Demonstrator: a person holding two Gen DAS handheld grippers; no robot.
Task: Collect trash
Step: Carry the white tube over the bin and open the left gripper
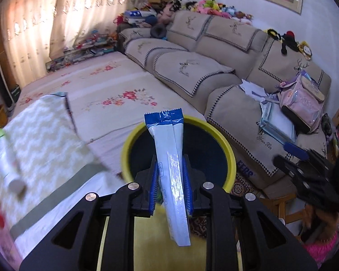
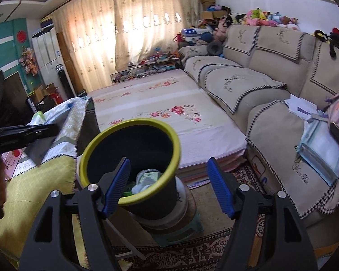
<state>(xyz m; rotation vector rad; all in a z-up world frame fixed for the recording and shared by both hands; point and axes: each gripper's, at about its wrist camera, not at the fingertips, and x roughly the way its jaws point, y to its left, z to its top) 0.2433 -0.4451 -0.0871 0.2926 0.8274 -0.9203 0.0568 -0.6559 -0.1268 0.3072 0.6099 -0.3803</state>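
My left gripper (image 1: 171, 164) is shut on a white wrapper with blue ends (image 1: 169, 149) and holds it upright over the mouth of a yellow-rimmed black bin (image 1: 230, 158). My right gripper (image 2: 169, 174) is open and empty, just above and in front of the same bin (image 2: 101, 137). Inside the bin lie white and green pieces of trash (image 2: 147, 179). The left gripper shows as a dark shape at the left edge of the right wrist view (image 2: 22, 133). The right gripper shows at the right edge of the left wrist view (image 1: 305, 164).
The bin stands on a round stool (image 2: 180, 223) on a patterned rug (image 2: 192, 255). A floral mattress (image 2: 160, 110) lies behind it, a beige sofa (image 2: 271, 90) to the right. A yellow and patterned cloth (image 2: 34, 185) covers a surface at the left, with a bottle (image 1: 9, 171) on it.
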